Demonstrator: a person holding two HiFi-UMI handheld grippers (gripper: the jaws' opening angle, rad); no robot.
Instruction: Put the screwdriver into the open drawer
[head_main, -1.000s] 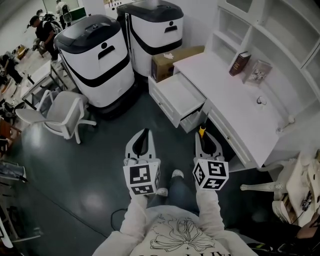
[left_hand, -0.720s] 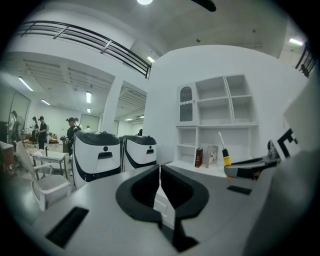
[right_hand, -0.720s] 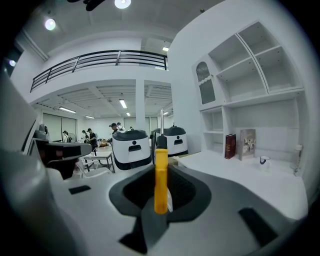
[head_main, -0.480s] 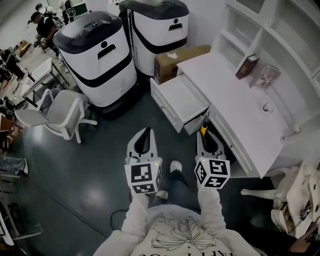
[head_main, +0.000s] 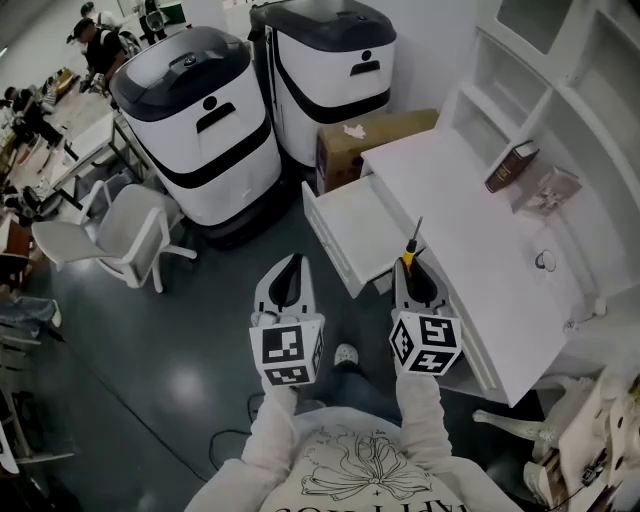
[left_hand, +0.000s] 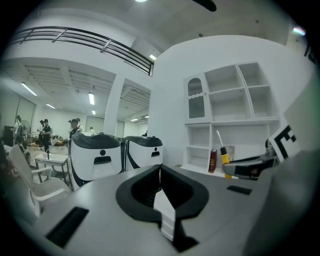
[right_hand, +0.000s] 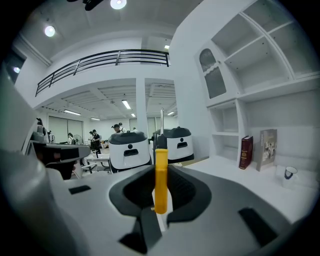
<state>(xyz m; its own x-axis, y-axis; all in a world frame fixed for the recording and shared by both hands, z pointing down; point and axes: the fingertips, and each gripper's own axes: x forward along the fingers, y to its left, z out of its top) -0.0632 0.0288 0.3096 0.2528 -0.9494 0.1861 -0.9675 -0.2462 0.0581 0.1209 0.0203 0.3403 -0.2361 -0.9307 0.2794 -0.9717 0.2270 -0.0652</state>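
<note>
Item one: my right hand-held gripper (head_main: 411, 272), clamped on the yellow-handled screwdriver (head_main: 410, 252), which stands upright near the front corner of the open drawer (head_main: 350, 222) in the white desk (head_main: 470, 240). Item two: my left hand-held gripper (head_main: 289, 268), jaws together, empty.

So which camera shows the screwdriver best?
The right gripper view: the screwdriver fills the centre, its yellow handle upright between the jaws. The head view shows it small from above, shaft poking forward. The left gripper view catches it small, far right.

No legible text or labels.
</note>
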